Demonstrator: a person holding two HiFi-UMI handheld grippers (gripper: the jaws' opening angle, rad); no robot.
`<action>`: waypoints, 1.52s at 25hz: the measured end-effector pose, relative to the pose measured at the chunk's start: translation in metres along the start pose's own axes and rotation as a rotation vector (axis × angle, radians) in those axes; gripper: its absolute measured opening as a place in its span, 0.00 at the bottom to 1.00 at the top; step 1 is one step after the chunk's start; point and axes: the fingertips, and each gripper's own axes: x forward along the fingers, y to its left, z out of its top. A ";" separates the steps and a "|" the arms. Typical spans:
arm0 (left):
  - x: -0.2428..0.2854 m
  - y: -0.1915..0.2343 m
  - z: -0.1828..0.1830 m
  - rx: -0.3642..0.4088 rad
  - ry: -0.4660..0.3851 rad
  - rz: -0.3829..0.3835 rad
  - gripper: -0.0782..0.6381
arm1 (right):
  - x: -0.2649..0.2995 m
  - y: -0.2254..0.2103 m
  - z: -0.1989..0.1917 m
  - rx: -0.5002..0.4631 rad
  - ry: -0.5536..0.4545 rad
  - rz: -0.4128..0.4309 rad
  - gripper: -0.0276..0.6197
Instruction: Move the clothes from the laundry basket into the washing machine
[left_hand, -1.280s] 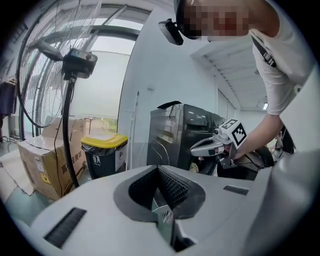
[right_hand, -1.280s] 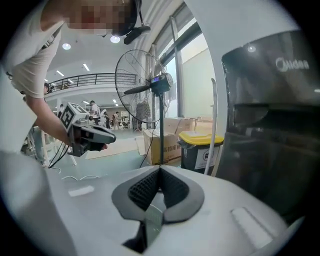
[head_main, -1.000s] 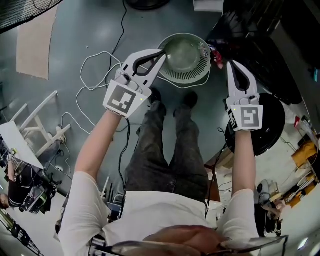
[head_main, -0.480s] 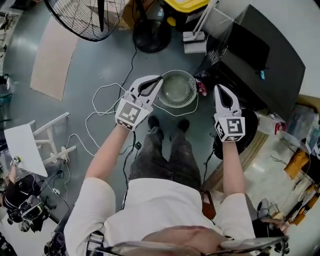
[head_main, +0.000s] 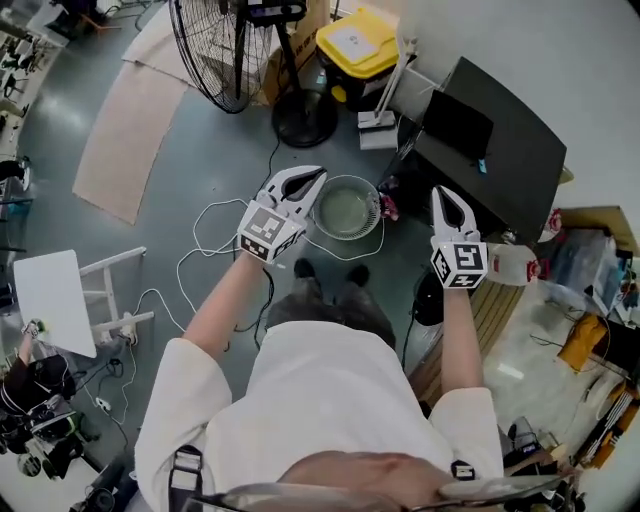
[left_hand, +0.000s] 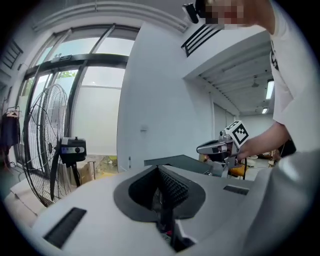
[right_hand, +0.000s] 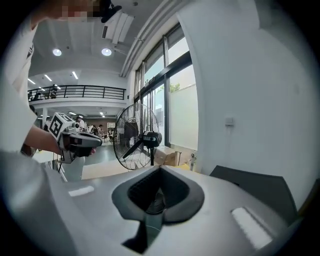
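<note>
Both grippers have risen with the person, who now stands upright, so the floor sits farther below and more of the room shows. Left gripper (head_main: 316, 175) and right gripper (head_main: 441, 192) are held out level, each with its jaws pressed together on nothing, likely a neutral pose between steps. One laundry basket (head_main: 347, 208) stands on the floor at twelve o'clock from the feet; its pale inside looks bare, and no clothes show in any view. Whether the dark unit (head_main: 500, 160) at two o'clock is the washing machine I cannot tell. Counted: two grippers, one basket, one floor fan (head_main: 235, 50) at eleven o'clock, one yellow-lidded bin (head_main: 358, 42) at twelve.
</note>
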 end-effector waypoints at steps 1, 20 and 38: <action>-0.006 -0.001 0.009 -0.007 -0.009 0.004 0.12 | -0.008 0.001 0.008 -0.004 -0.004 -0.004 0.06; -0.060 -0.009 0.123 -0.024 -0.118 0.025 0.12 | -0.088 0.008 0.112 -0.063 -0.071 -0.070 0.06; -0.074 -0.011 0.159 -0.010 -0.120 0.024 0.12 | -0.112 -0.004 0.157 -0.039 -0.105 -0.135 0.06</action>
